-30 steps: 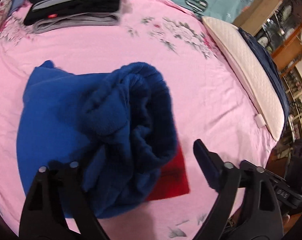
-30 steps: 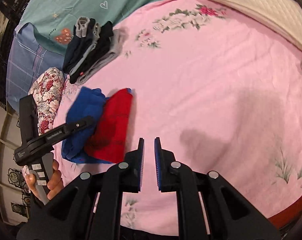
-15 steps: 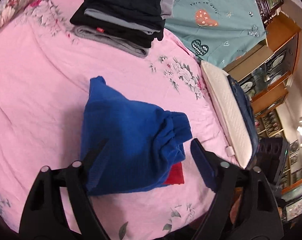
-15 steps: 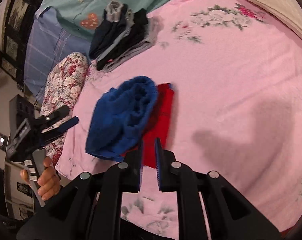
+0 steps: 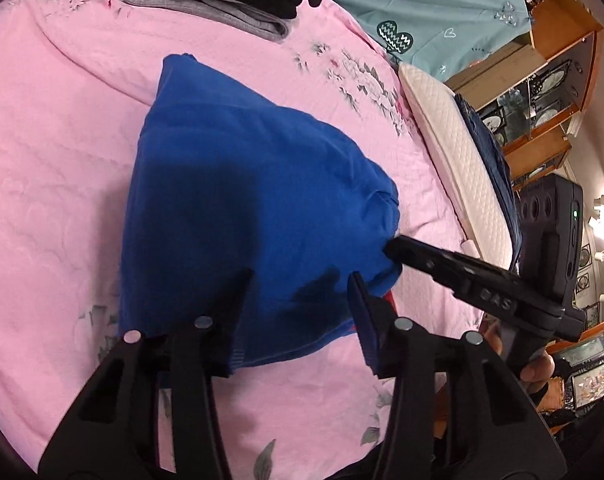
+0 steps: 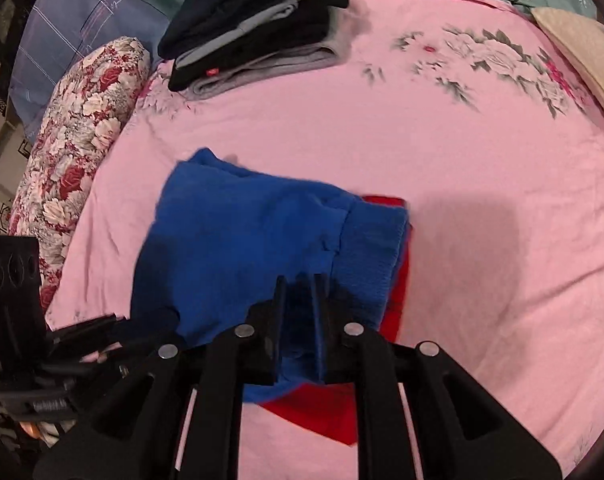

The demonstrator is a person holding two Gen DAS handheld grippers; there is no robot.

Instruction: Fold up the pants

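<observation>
Blue fleece pants (image 5: 242,216) — thick, soft, light, non-slip — lie folded on the pink bed (image 5: 62,128), over a red garment (image 6: 397,280). Left tool (image 5: 298,300): jaws closing, fabric between them, pads not visibly pressing. Right tool (image 6: 300,300): nearly closed, apparently empty, at the waistband (image 6: 369,252). Grip thick edges at 6 o'clock; single layers would likely sag.
</observation>
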